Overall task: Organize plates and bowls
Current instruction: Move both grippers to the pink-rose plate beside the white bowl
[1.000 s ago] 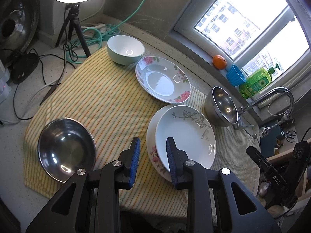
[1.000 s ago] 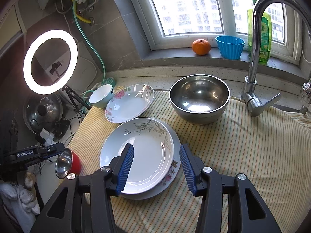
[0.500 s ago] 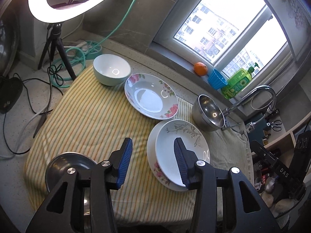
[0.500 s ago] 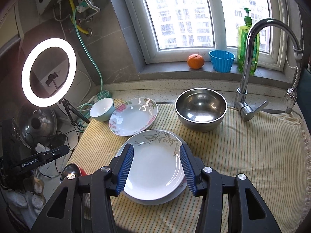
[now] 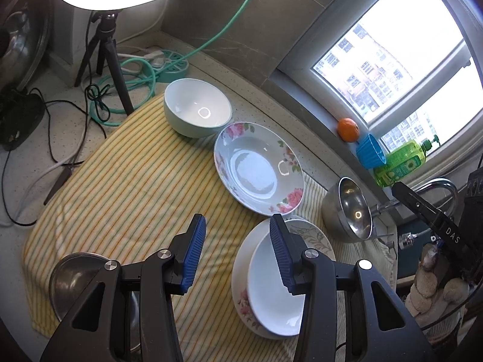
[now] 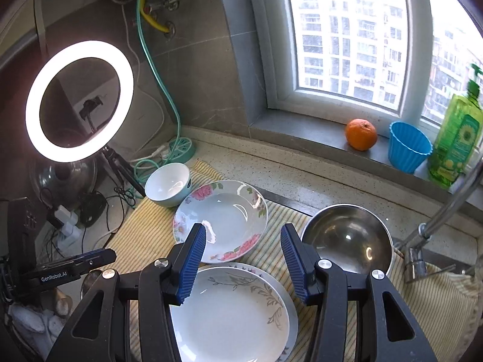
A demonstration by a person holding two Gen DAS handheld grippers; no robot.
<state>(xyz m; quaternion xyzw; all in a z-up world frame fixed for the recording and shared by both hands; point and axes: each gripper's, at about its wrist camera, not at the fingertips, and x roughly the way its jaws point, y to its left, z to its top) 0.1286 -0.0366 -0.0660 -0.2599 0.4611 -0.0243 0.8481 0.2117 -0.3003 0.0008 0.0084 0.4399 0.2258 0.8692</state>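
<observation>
Both grippers empty, jaws apart. Rose plate sits alone on the bench cloth, straight ahead of R gripper, just past the 2-plate stack below it. L gripper aims left of it, so R looks nearer.

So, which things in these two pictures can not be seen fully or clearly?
- Lower plate of the stack: both views, covered by the leaf-pattern plate; only its rim shows.
- Near steel bowl: left wrist view, mostly behind the left tool.
- Faucet: right wrist view, blurred, spout cut off by the edge.
- Soap bottle label: too small to read.
</observation>
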